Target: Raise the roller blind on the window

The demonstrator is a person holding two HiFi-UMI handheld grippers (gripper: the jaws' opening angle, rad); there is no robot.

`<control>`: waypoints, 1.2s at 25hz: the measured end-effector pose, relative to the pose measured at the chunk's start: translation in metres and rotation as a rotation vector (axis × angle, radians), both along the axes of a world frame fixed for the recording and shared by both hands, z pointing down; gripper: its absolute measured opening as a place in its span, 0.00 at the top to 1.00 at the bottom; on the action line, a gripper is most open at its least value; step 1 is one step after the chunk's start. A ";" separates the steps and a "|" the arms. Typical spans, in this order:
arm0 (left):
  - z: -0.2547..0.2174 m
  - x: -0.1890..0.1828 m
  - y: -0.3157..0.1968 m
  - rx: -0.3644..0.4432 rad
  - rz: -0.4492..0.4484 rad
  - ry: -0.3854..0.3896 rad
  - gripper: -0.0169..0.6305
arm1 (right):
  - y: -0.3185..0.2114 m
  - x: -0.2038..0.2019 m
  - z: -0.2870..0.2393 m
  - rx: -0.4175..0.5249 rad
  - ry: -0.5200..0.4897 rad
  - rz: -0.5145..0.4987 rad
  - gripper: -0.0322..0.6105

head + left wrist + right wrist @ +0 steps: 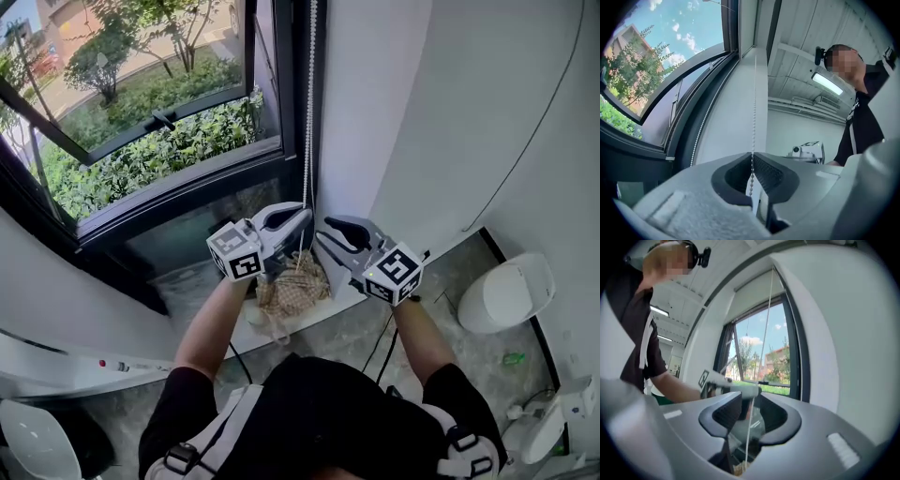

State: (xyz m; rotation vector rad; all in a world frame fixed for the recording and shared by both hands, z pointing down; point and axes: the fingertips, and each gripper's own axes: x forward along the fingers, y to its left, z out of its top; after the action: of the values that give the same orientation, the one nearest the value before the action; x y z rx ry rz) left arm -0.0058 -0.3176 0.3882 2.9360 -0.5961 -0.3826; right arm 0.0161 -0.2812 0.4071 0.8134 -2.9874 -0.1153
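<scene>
The big window [141, 103] with its dark frame fills the upper left of the head view, with bushes and trees outside. A plain white wall [450, 112] sits right next to it on the right. In the right gripper view the roller blind [757, 287] is way up at the top of the window, covering only the topmost strip of glass, so most of the pane is bare.

The person stands facing the window's right edge with both arms stretched forward. The left hand-held gripper [304, 214] is clamped shut on the bead chain [308, 112]. You can see it clearly in the left gripper view: the pads are pinched together on the beads, and the chain runs straight up from them along the white wall edge. The right hand-held gripper [323, 232] is just beside it, a bit lower. Its jaws are spread apart and the chain hangs down through the gap without the pads pressing on it, so it's not holding anything.

Under both of them, a woven tan bag [295, 286] sits on the pale sill [187, 281] below the window. The chain itself is thin and white, and it hangs down the right side of the window frame, from the top of the head view to the two tools.
</scene>
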 end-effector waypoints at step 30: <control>0.045 0.005 0.006 -0.075 0.029 -0.017 0.95 | -0.041 -0.027 -0.140 0.205 -0.191 0.043 0.93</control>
State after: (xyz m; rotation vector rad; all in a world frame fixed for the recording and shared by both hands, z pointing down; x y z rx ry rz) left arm -0.0007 -0.3115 0.4335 2.8754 -0.5570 -0.3254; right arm -0.0111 -0.3226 0.2669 0.9587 -3.1726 -0.3682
